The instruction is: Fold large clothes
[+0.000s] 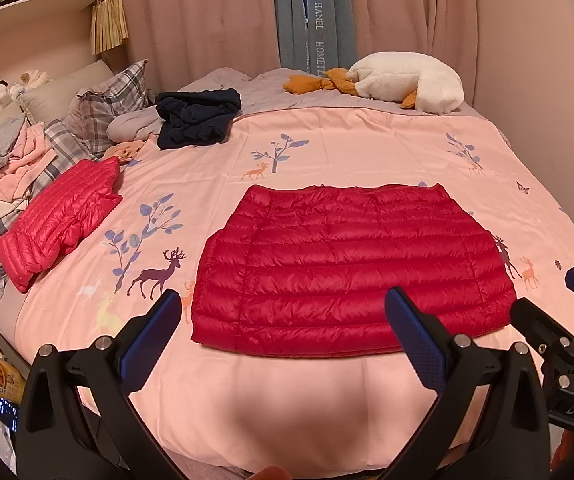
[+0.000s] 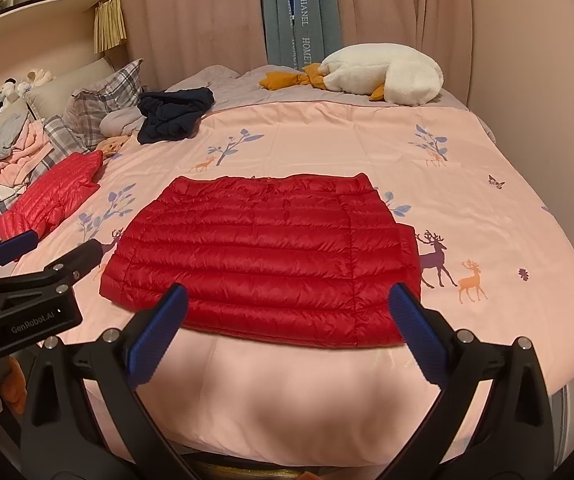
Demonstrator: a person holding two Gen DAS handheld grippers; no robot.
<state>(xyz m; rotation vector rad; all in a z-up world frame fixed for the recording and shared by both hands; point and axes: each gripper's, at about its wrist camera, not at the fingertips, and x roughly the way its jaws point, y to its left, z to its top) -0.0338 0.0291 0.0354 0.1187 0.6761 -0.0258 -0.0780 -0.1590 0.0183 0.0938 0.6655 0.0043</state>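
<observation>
A red quilted down jacket (image 1: 351, 268) lies flat on the pink bedspread (image 1: 327, 144), sleeves tucked in, forming a broad trapezoid; it also shows in the right wrist view (image 2: 263, 256). My left gripper (image 1: 283, 316) is open and empty, held above the jacket's near left hem. My right gripper (image 2: 287, 308) is open and empty above the near right hem. Each gripper shows at the edge of the other's view: the right gripper (image 1: 559, 316) and the left gripper (image 2: 47, 256).
A folded pinkish-red down jacket (image 1: 61, 220) lies at the left. A crumpled navy garment (image 1: 197, 118) sits further back. Plaid pillows (image 1: 107, 108) and piled clothes (image 1: 11, 156) are at the left, a white plush goose (image 1: 407, 80) at the far side, and curtains behind.
</observation>
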